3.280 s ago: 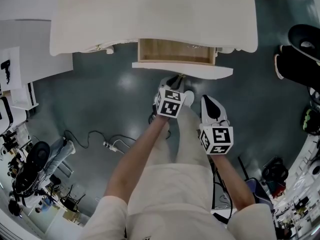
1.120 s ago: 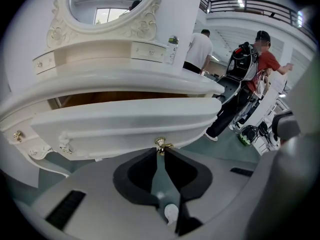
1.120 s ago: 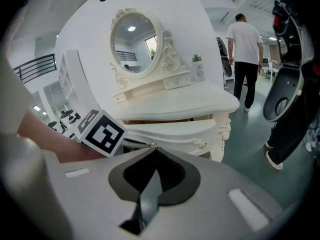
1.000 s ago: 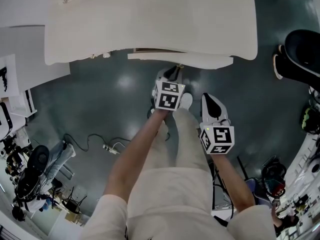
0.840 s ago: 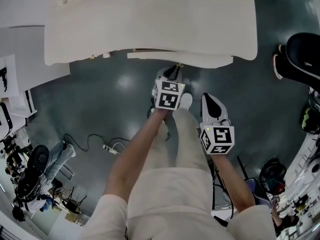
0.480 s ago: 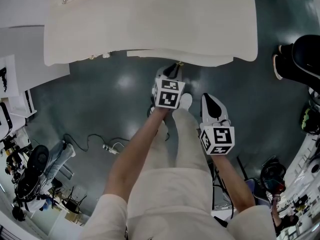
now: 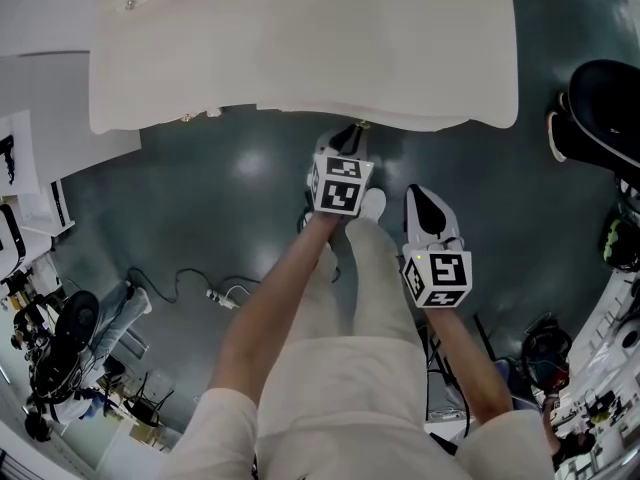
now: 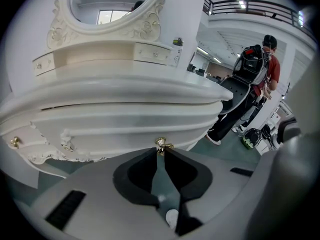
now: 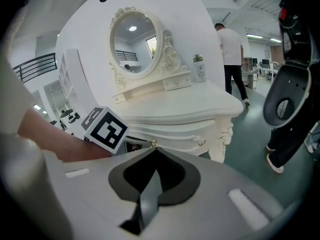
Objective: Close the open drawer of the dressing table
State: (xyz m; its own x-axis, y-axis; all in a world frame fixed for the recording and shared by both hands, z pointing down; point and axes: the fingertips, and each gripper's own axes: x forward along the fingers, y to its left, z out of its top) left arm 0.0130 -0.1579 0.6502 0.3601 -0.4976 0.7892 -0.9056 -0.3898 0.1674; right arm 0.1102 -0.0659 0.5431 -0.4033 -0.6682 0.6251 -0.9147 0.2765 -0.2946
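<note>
The white dressing table [image 7: 300,38] fills the top of the head view, and its drawer front [image 8: 120,119] lies in line with the table's curved front. My left gripper [image 7: 352,134] reaches to the table edge. In the left gripper view it [image 8: 161,150] is shut on the small gold drawer knob [image 8: 161,144]. My right gripper [image 7: 418,198] hangs back over the floor, apart from the table. In the right gripper view it [image 9: 154,150] is shut with nothing in it; that view also shows the left gripper's marker cube [image 9: 105,128].
An oval mirror [image 9: 131,43] and a small bottle [image 9: 199,67] stand on the tabletop. A black chair [image 7: 606,90] is at the right and cables [image 7: 215,290] lie on the floor at the left. A person in a white shirt [image 9: 231,48] stands beyond the table.
The drawer, open with its wooden inside showing, has slid in under the tabletop. My left gripper moved forward with the knob. The right gripper stayed put.
</note>
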